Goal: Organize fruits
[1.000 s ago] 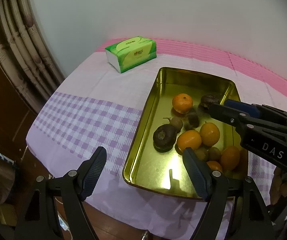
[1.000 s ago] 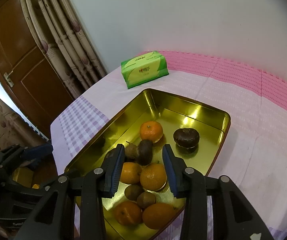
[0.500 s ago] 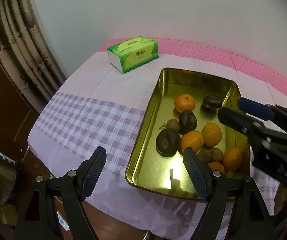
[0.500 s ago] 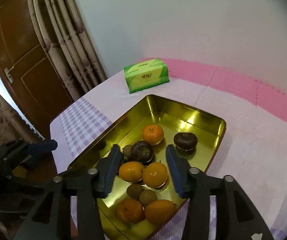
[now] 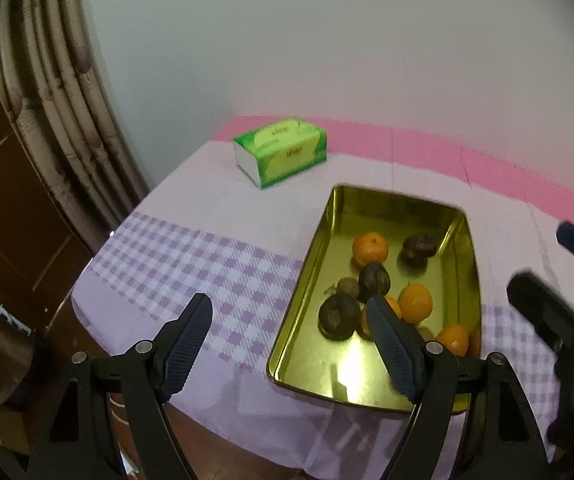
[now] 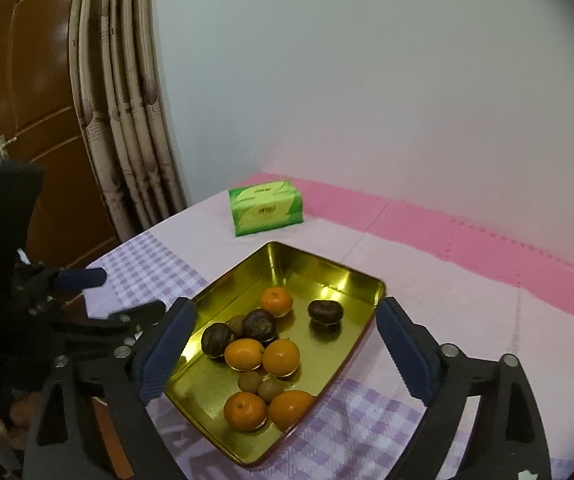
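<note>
A gold tin tray (image 6: 361, 322) lies on the desk (image 6: 467, 312), which is covered by a cloth that is pink at the wall side, pale in the middle and purple-checked at the near side. The tray is oblong. In the right wrist view its long axis runs from the near checked edge away toward the wall, angled up and to the right; in the left wrist view it runs nearly straight away from the camera. All the fruit lies inside it, loose in the half nearer the cameras.

Five oranges are there: one (image 6: 276, 301) farthest in, a touching pair (image 6: 262, 354) in the middle, and another pair (image 6: 265, 410) at the near end. Three dark, wrinkled round fruits lie among them: one (image 6: 325, 311) alone toward the far right side, one (image 6: 260, 325) at the centre, and one (image 6: 215, 340) to its left. Small brown fruits (image 6: 261, 385) sit between the two orange pairs, and another is tucked behind the central dark one.

A green tissue pack (image 6: 266, 207) stands beyond the tray, near the wall, apart from it.

The right tool (image 6: 283, 344) hangs above the tray with its jaws opening wide; nothing is gripped, the fruit lying well below. The left tool (image 5: 289, 328) hovers over the tray's near left corner, its jaws well apart and empty.

A brown door (image 6: 43, 128) and a curtain (image 6: 127, 120) stand at the left.
</note>
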### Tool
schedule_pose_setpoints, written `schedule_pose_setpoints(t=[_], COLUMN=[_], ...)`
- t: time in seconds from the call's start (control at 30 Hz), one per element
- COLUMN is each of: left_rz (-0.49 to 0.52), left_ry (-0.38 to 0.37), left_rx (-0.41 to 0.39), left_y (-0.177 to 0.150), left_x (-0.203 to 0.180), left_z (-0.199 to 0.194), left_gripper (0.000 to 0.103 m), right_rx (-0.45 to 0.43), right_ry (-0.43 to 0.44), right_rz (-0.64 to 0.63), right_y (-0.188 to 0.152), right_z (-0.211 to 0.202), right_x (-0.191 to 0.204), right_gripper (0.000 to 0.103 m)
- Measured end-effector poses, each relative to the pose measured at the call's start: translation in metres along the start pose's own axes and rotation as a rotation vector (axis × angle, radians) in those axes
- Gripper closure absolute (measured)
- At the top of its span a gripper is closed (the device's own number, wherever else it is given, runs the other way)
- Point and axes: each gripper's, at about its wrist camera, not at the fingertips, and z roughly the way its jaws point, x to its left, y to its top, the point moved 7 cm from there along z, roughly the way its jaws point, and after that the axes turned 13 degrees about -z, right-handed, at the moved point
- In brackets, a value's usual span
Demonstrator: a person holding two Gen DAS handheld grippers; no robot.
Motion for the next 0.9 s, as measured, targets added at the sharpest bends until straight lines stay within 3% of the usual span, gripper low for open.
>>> schedule_pose_setpoints(t=[0.27, 0.33, 0.67, 0.77, 0.9], left_rz=[-0.046, -0.070, -0.098, -0.091, -0.070], left_ry=[0.057, 0.052, -0.021, -0.080, -0.127], left_rx=[-0.137, -0.198, -0.433, -0.448, -0.395], left_y=[0.027, 0.034, 0.058, 0.060, 0.059], left_x=[0.014, 0.018, 0.027, 0.022, 0.013], left_z=[-0.057, -0.076, -0.168, -0.185, -0.190], left_gripper=[0.014, 0.005, 0.000, 0.000, 0.000], right_rx=[-0.081, -0.097, -0.174, -0.194, -0.215], right_ry=[-0.072, -0.080, -0.111, -0.123, -0.142], right_rz=[-0.015, -0.016, -0.008, -0.010, -0.023], right_y=[0.017, 0.022, 0.040, 0.045, 0.049], right_z=[-0.044, -0.053, -0.099, -0.109, -0.119], right_x=[0.003, 0.004, 0.005, 0.007, 0.010], right_gripper=[0.004, 0.004, 0.002, 0.002, 0.001])
